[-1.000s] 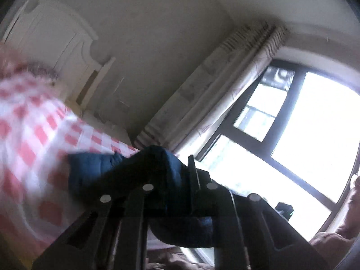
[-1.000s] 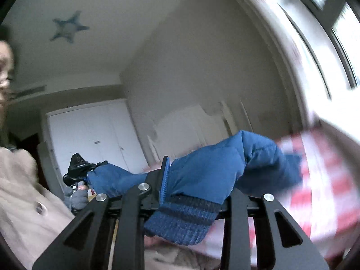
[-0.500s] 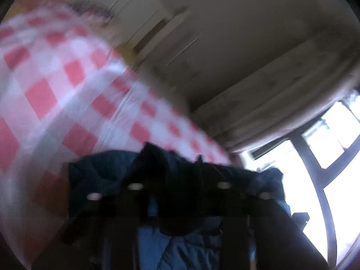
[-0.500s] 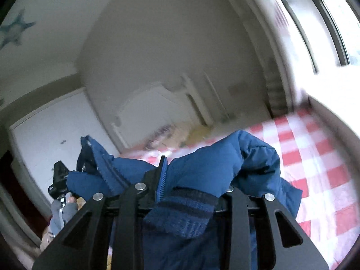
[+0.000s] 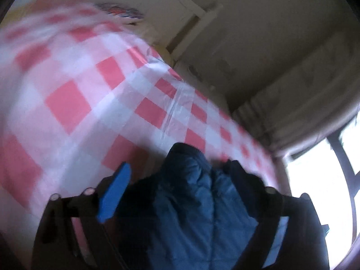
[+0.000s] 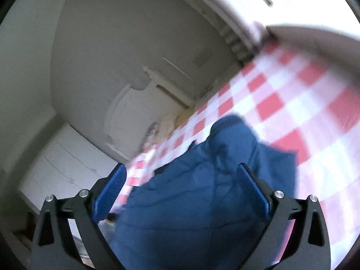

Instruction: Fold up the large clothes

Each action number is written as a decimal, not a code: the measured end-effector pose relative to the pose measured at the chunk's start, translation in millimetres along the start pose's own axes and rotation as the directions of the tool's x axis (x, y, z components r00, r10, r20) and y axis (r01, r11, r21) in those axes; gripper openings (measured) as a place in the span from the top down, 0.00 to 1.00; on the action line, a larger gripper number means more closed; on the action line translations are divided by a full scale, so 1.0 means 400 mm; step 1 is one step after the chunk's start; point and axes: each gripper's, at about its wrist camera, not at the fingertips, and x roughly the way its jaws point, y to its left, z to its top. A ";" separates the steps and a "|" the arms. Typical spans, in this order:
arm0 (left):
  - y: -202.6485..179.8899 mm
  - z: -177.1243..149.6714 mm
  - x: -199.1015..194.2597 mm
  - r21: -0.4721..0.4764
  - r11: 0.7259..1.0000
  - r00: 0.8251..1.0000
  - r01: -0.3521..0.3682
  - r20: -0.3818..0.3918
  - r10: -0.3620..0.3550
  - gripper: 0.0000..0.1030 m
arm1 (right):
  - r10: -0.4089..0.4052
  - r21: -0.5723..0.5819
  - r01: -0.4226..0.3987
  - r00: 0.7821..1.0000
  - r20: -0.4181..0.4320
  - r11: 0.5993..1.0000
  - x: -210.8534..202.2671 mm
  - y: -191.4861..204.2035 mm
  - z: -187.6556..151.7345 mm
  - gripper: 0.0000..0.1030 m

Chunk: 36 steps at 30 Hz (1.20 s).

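Observation:
A blue padded jacket (image 6: 202, 193) lies on the red and white checked bed cover (image 6: 292, 103). In the right wrist view it fills the space between the fingers of my right gripper (image 6: 182, 177), which is open with its blue pads (image 6: 112, 189) wide apart. In the left wrist view the jacket (image 5: 202, 204) looks dark blue and lies between the fingers of my left gripper (image 5: 180, 180), also open; its left blue pad (image 5: 114, 191) shows, the right finger is dark and blurred. Both views are motion-blurred.
The checked cover (image 5: 90, 85) spreads over the bed beyond the jacket. A white headboard (image 6: 135, 105) and white wardrobe doors (image 6: 63, 168) stand at the far wall. Curtains (image 5: 292, 94) and a bright window (image 5: 326, 180) lie to the right in the left wrist view.
Both grippers were shut on the jacket and held it up; now both have opened and tilted down toward the bed, and the jacket rests on the cover.

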 end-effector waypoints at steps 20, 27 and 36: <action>-0.238 0.036 -0.130 0.343 0.937 0.992 -0.066 0.119 0.027 0.94 | -0.236 -0.517 0.252 0.967 0.099 0.818 0.020 0.199 0.021 0.86; -0.169 0.074 0.146 0.285 0.937 0.978 -0.203 0.004 0.211 0.84 | -0.371 -0.461 0.364 0.925 0.078 0.809 0.124 0.183 0.107 0.86; -0.070 0.044 0.241 0.208 0.945 0.960 -0.254 -0.063 0.272 0.41 | -0.472 -0.297 0.418 0.870 -0.140 0.859 0.295 -0.068 0.019 0.81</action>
